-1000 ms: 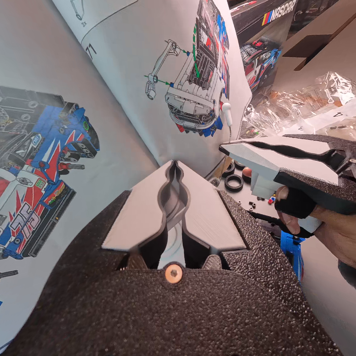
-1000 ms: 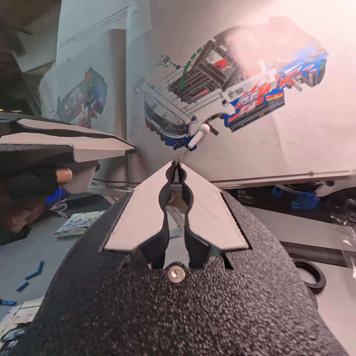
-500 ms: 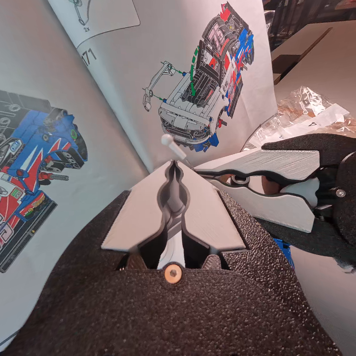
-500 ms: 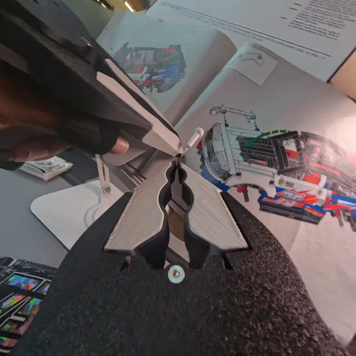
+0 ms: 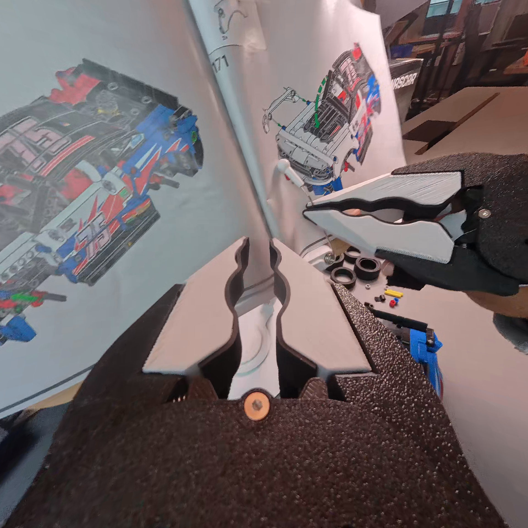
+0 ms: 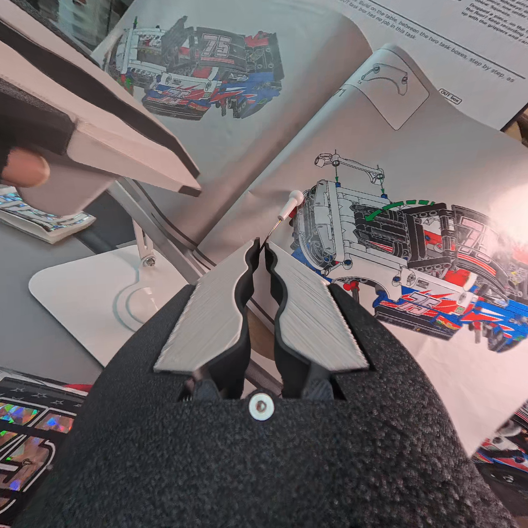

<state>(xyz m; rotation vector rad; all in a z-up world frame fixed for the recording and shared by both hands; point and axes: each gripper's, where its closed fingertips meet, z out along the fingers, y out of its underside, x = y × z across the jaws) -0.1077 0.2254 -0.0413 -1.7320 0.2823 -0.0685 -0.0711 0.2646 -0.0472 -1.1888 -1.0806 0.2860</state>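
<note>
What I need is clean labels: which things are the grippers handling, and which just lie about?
At the grippers: right gripper, shut on the white-tipped wire clip; instruction booklet on its white stand; left gripper, open, facing it.
Lying about: black tyres, small loose pieces, sticker sheet.

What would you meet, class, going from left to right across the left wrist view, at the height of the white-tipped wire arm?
Left booklet page with car picture → booklet fold → white-tipped wire arm → right tongs, shut on the wire → grey tabletop.
</note>
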